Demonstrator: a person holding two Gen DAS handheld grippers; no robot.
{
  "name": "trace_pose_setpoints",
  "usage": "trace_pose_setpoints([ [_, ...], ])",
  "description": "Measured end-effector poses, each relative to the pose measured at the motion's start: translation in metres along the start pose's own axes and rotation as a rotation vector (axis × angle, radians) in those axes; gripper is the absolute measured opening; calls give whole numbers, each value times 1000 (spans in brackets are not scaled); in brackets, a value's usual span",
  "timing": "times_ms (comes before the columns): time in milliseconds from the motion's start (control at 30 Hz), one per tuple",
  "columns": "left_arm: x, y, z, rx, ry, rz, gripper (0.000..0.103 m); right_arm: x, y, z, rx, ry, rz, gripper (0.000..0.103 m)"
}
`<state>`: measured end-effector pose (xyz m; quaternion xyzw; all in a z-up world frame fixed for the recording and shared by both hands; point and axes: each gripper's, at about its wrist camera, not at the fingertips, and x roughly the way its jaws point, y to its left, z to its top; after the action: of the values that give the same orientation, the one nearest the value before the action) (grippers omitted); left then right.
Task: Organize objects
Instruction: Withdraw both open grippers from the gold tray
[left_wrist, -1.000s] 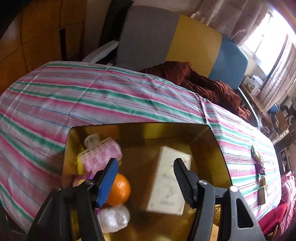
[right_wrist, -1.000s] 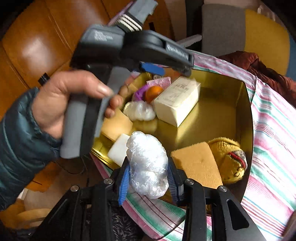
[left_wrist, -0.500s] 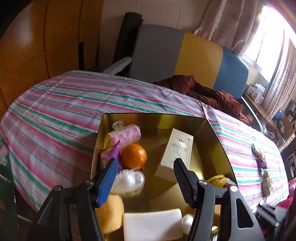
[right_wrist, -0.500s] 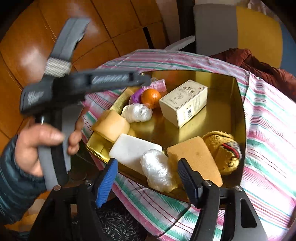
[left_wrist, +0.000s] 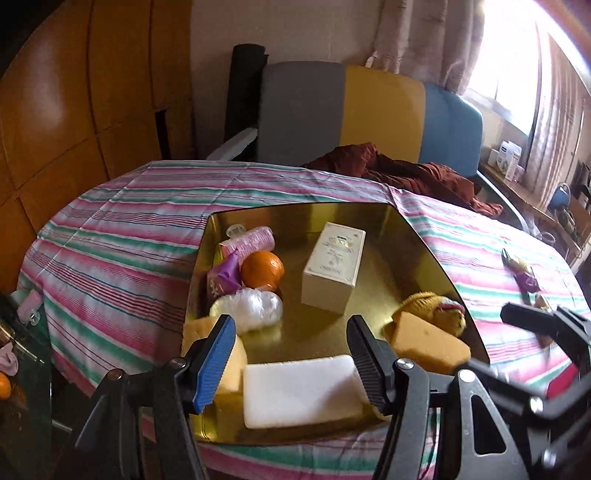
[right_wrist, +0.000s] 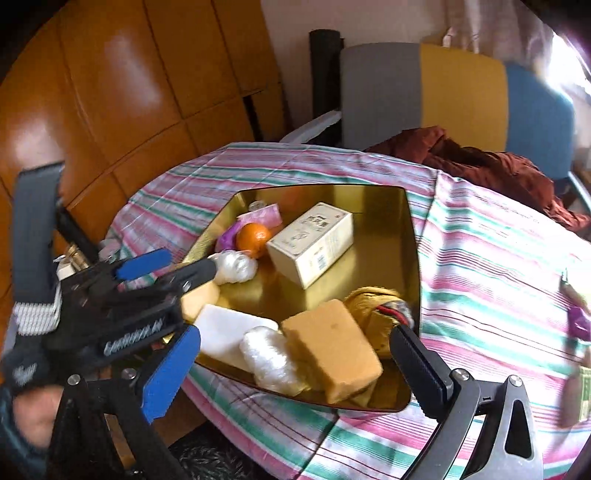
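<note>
Your left gripper (left_wrist: 291, 352) and right gripper (right_wrist: 295, 369) gaped empty; the tray (left_wrist: 384, 291) held box (left_wrist: 334, 266), orange (left_wrist: 262, 269), sponges (right_wrist: 332, 349).

- Daylight pours through the curtained window (left_wrist: 517, 74), blowing out that corner.
- The shiny gold metal tray (left_wrist: 424, 251) mirrors its contents.
- Fisheye edges bend; the right view's lower corners blur.

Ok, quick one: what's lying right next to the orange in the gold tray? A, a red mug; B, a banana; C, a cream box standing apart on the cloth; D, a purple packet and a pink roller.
D: the purple packet and pink roller sit against the orange inside the gold tray.
</note>
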<state>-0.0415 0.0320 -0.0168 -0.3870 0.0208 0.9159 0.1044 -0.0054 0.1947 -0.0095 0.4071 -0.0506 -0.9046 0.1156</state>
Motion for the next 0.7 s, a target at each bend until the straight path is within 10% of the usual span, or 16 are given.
trace_pose_setpoints([
  [700,-14,-52,-6,136,0,-87,63,-25,-51,-4,88,-63,-184,103],
])
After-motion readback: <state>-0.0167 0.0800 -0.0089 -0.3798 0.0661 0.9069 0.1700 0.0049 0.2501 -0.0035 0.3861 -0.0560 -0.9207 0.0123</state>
